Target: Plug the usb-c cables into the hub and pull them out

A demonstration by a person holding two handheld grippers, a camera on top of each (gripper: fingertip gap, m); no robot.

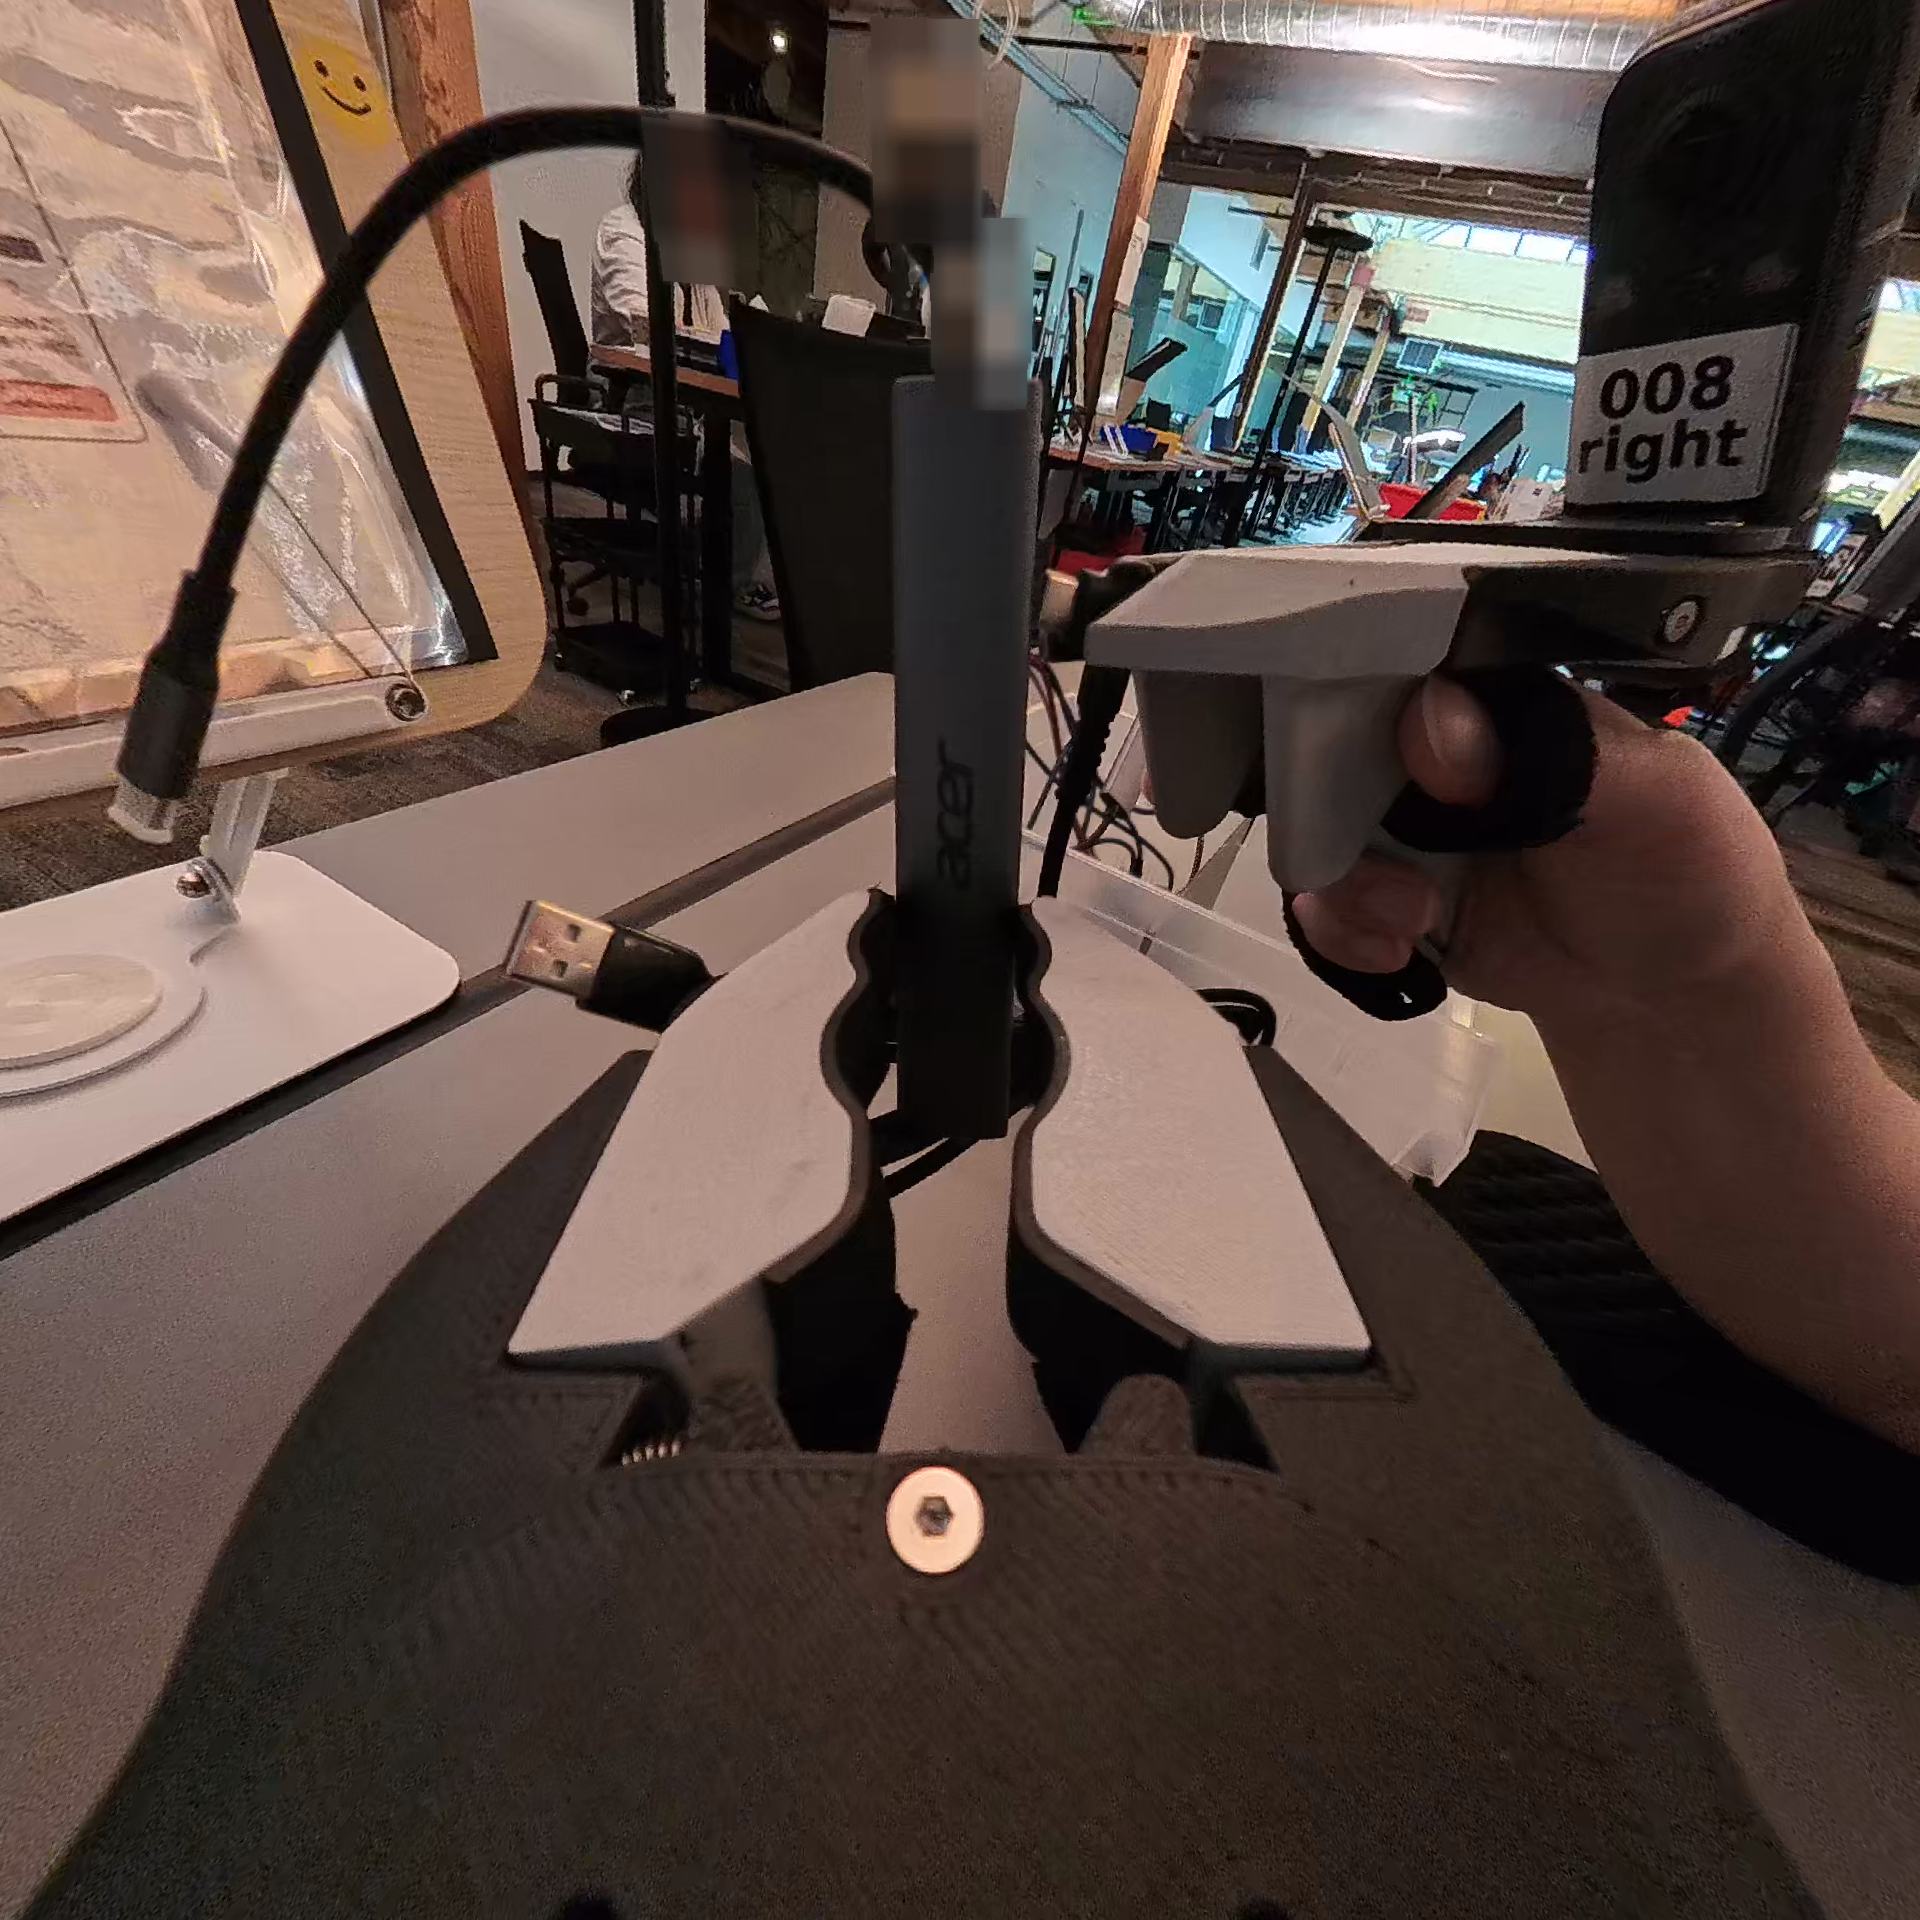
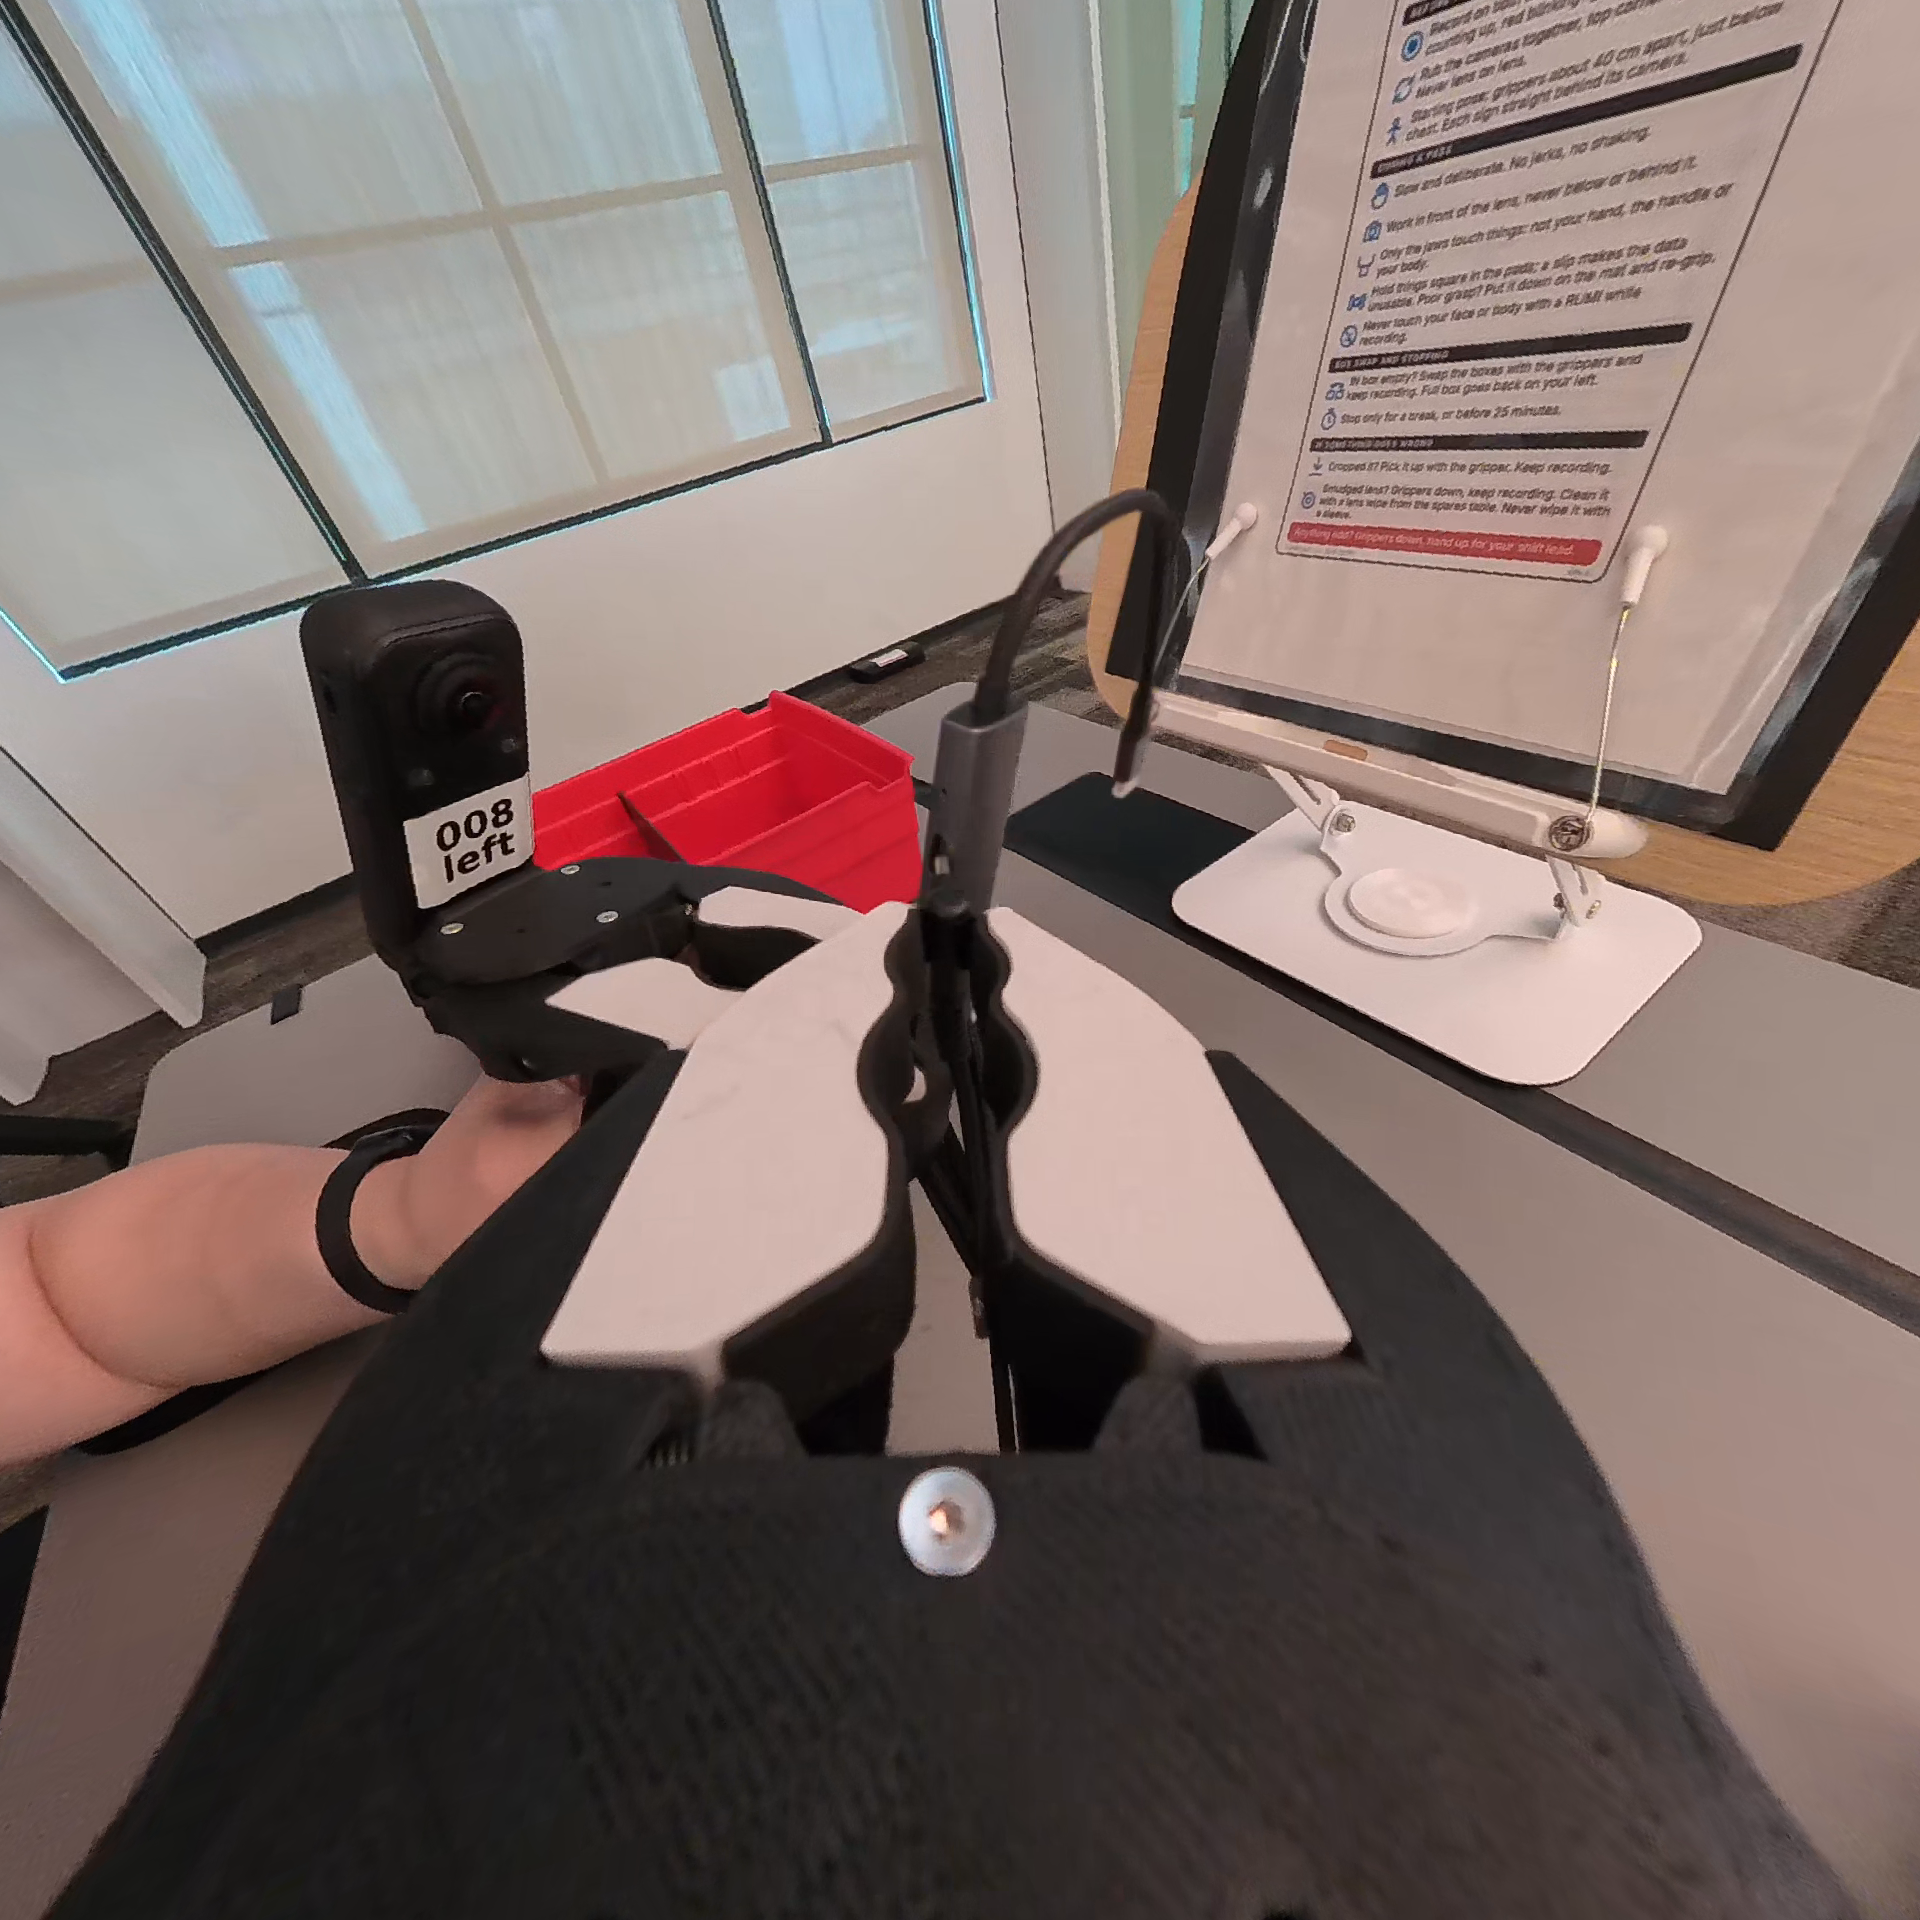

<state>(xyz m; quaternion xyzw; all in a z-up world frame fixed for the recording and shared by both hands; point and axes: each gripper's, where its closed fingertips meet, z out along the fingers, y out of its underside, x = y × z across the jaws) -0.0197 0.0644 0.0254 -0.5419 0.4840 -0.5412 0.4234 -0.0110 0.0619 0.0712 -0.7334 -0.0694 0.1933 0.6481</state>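
Note:
My left gripper (image 1: 951,935) is shut on a grey USB hub (image 1: 961,623) and holds it upright above the table. The hub's own black cable (image 1: 312,343) arches over to the left and its plug (image 1: 156,748) hangs free. In the right wrist view my right gripper (image 2: 951,935) is shut on a black USB-C cable (image 2: 961,1143), with the connector (image 2: 943,899) right against the hub's (image 2: 977,790) side edge. I cannot tell whether the connector is seated in a port. The right gripper (image 1: 1236,800) also shows just right of the hub, and the left gripper (image 2: 665,966) to the left.
A black USB-A plug (image 1: 566,951) sticks out left of my left fingers. A document stand on a white base (image 2: 1455,956) stands at the table's far side. A red bin (image 2: 748,800) sits behind the left gripper. A clear plastic box (image 1: 1351,1039) lies under the right hand.

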